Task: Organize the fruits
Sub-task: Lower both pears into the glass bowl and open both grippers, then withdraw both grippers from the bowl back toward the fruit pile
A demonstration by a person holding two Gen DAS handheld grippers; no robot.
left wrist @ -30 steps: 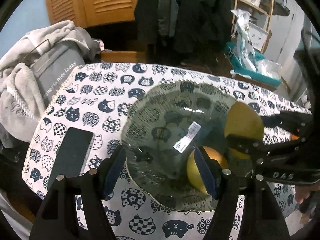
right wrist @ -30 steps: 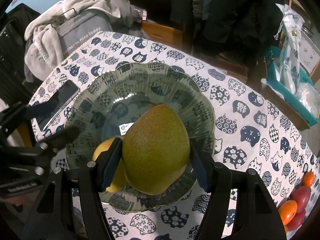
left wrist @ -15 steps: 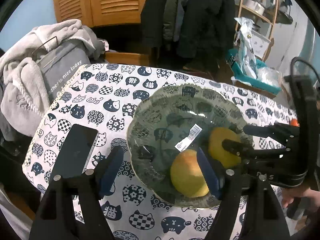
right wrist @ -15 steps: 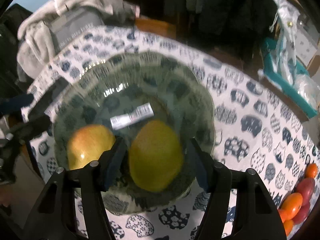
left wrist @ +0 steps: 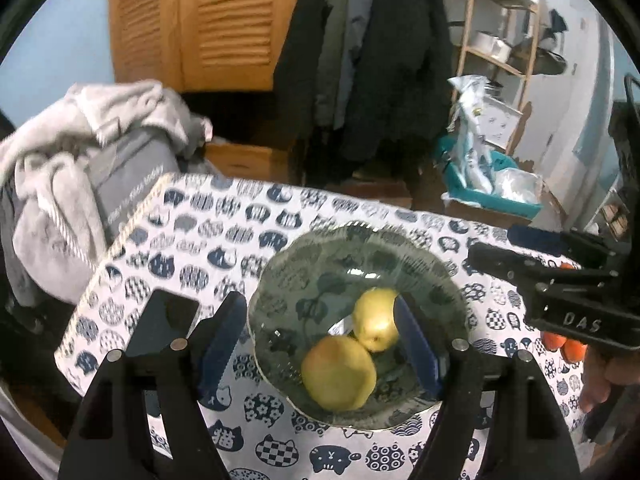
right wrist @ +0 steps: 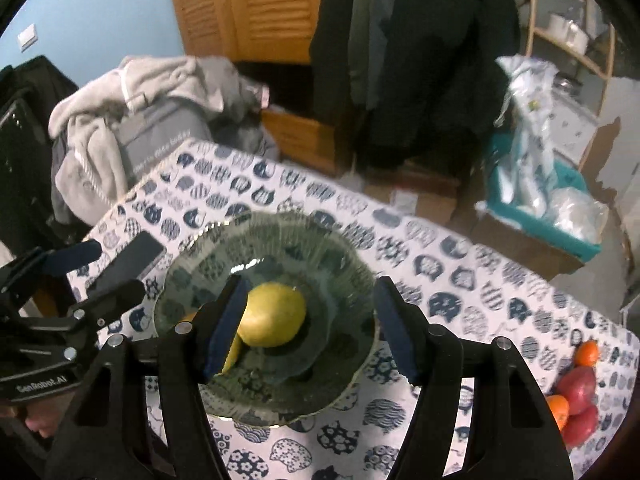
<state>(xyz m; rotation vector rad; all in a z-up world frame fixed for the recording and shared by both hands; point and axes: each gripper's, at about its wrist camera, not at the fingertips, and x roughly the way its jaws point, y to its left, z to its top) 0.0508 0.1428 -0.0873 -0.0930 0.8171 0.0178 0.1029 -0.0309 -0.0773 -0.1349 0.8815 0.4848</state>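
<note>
Both grippers are above the glass bowl (left wrist: 280, 280), jaws apart, nothing between the pads.

Left gripper (left wrist: 320, 344): jaws spread wide, just finished opening a bit further, empty. In its view the near fruit, a yellow-green apple (left wrist: 338, 372) with a reddish blush, sits between the fingers but lower down, in the bowl, clear of both pads. The pear (left wrist: 374, 318) lies behind it, touching it, close by the right-side pad in the picture; contact there I can't confirm, it looks like overlap only.

Right gripper (right wrist: 310, 324): jaws parted about halfway, empty. The pear (right wrist: 276, 314) shows just inside its left-side finger, lying on the bowl floor below the pads. The apple is mostly hidden behind that finger; only a yellow sliver shows.

Bowl (right wrist: 344, 264) sits on the table with the cat-print cloth (left wrist: 224, 216), toward its left end, nearer my edge than the far one. A dark phone (left wrist: 160, 328) lies flat just left of the bowl, near the left front corner.

More fruit still on the cloth at the right end: red ones (right wrist: 578, 388) and small orange ones (right wrist: 588, 350), bunched together, well apart from the bowl.

Each gripper shows in the other's camera: right gripper (left wrist: 516, 248) at the bowl's right side, left gripper (right wrist: 108, 268) at its left side.
</note>
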